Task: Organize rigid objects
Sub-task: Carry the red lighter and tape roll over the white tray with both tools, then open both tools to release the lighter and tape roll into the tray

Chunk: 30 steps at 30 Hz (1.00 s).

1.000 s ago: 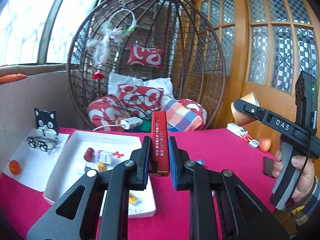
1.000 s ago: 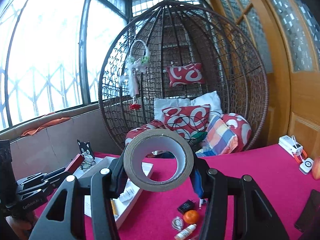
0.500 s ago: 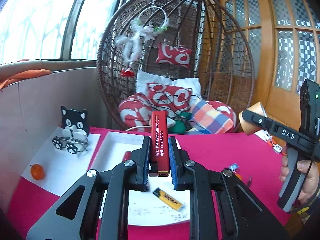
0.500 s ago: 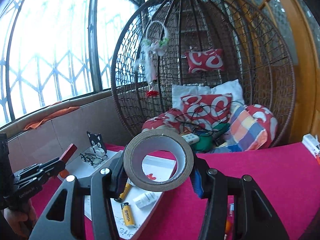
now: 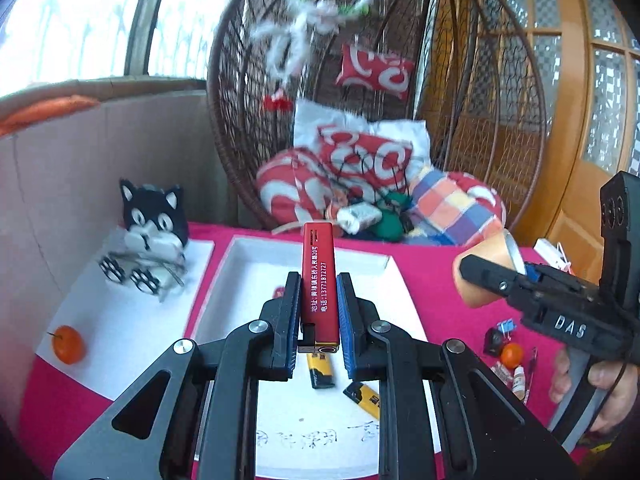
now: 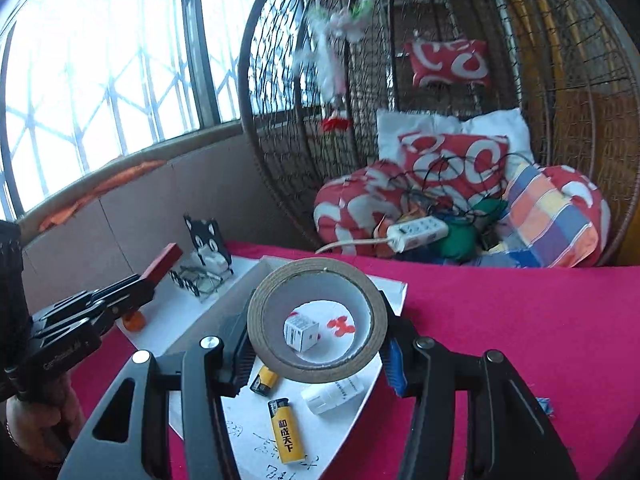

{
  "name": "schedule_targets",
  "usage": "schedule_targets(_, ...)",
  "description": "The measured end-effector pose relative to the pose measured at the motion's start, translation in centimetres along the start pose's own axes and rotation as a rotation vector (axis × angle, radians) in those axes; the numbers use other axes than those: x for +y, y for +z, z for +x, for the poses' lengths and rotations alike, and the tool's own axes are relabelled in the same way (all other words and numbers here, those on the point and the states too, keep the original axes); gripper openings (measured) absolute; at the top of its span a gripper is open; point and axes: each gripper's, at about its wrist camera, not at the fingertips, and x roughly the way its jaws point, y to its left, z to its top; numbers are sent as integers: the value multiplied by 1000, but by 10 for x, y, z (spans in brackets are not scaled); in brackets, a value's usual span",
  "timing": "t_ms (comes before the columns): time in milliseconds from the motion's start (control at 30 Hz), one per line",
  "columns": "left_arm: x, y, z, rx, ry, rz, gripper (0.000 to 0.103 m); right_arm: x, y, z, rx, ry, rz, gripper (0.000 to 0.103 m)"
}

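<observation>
Our left gripper clamps a red lighter; our right gripper grips a tape roll, both above the white tray. The roll hides part of the tray's floor, and bare red cloth lies open beyond the tray's right edge.

It was a sunroom in a home. A hanging wicker egg chair with red cushions stood behind the table, beside large barred windows and wooden glazed doors.

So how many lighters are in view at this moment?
3. Two yellow lighters lie in the white tray, one partly behind the tape roll. A red lighter is clamped in the left hand-held gripper. More may be hidden.
</observation>
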Motion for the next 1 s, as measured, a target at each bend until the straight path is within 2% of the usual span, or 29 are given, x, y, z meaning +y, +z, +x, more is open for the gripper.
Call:
schedule_targets(200,-4,-26,34,103,35,14,17,7,-18,37,87,-5,-11,52)
schedule_targets(433,7,-54,49,164,81,-42,17,19,-48,67,172,23,-25,52)
schedule_targets(533,6,-57,53,168,91,-40,17,24,-59,75,191,15,-42,53)
schedule_targets(667,4,-53,47,135,111,-49,17,20,-66,78,186,-1,-37,53)
schedule_targets(700,4,-51,44,127,121,-57,17,19,-65,78,179,0,-38,54)
schedule_targets(767,6,-50,39,112,136,-84,18,20,-63,71,159,2,-46,69)
schedule_targets(800,7,-49,35,100,140,-97,27,22,-61,65,136,4,-51,86)
schedule_targets(833,8,-49,31,86,153,-107,46,23,-59,60,114,6,-57,99)
schedule_targets(867,9,-48,26,65,179,-118,62,23,-57,52,85,-11,-64,103)
schedule_targets(900,12,-48,18,37,226,-132,91,22,-56,46,58,-15,-67,103)
schedule_targets(933,13,-48,14,21,240,-144,103,20,-55,40,42,-14,-65,103)
schedule_targets(1000,19,-47,2,-11,241,-186,103,14,-53,27,16,-40,-58,103)
